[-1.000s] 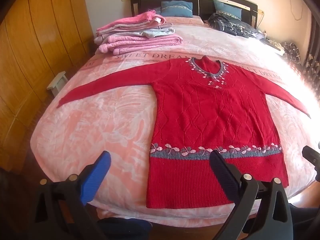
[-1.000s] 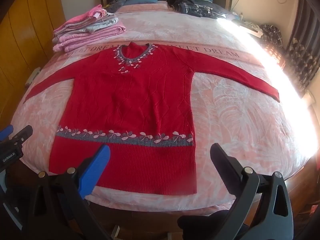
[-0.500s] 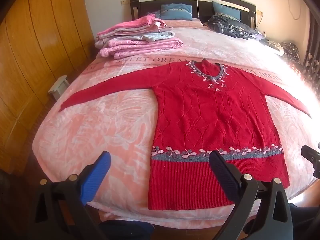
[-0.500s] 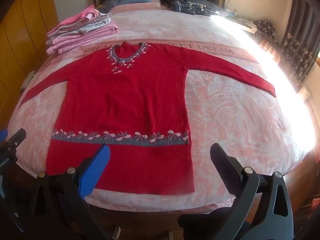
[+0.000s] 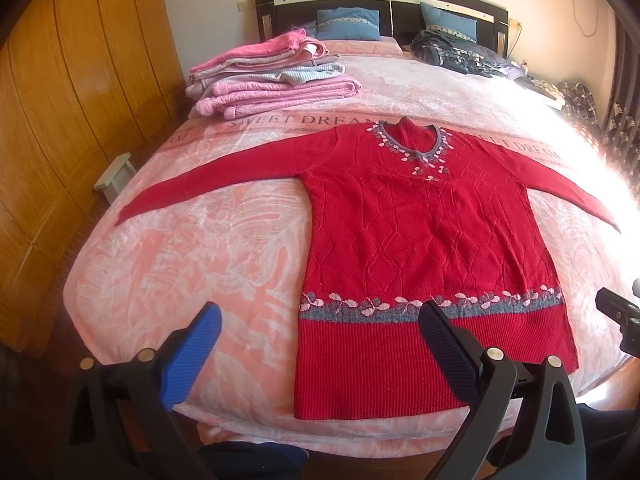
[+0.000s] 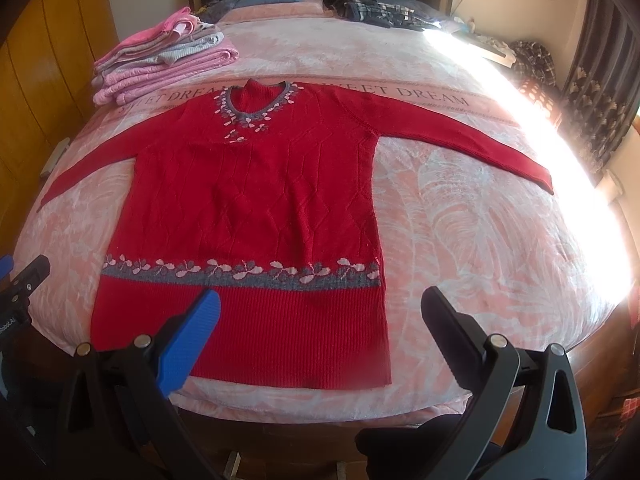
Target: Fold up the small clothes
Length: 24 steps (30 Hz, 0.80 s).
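Observation:
A red knitted sweater (image 5: 420,236) (image 6: 256,200) lies flat and face up on the pink bedspread, both sleeves spread wide, its ribbed hem nearest me. A grey band with pink flowers crosses it above the hem. My left gripper (image 5: 320,320) hovers over the hem's left corner, open and holding nothing. In the right wrist view my right gripper (image 6: 320,308) hangs open above the hem's right part, also with nothing in it. Each gripper shows at the edge of the other's view.
A stack of folded pink and grey clothes (image 5: 272,76) (image 6: 164,68) sits at the bed's far left. Pillows and a dark plaid heap (image 5: 460,52) lie by the headboard. Wooden wardrobe doors (image 5: 60,120) run along the left. Strong sunlight washes out the right bed edge (image 6: 580,184).
Both grippers have crept a little forward toward the bed; the sweater looks slightly larger and lower in view. The sweater itself has not moved.

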Tool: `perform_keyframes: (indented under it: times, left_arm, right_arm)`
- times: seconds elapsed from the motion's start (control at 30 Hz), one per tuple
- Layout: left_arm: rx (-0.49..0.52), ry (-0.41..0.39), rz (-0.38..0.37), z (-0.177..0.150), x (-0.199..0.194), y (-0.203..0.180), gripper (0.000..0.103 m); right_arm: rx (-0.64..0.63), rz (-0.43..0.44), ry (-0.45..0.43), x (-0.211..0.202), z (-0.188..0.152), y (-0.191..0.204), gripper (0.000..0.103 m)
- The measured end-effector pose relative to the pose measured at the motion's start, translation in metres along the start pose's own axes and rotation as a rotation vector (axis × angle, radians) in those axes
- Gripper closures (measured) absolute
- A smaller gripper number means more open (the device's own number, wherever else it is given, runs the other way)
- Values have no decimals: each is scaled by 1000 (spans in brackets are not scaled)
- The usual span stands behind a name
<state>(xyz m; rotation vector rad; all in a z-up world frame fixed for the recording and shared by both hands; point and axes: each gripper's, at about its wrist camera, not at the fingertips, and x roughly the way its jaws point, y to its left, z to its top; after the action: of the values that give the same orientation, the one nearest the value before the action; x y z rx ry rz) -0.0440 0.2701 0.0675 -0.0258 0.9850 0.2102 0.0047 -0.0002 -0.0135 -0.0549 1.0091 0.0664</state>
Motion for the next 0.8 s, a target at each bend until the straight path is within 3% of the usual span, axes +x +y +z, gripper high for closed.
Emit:
perform_keyframes:
  times: [0.8]
  left_arm:
    - [0,-27,8,1,-6,-1,4]
  right_arm:
    - [-12,-3,5,5,-1,3,3]
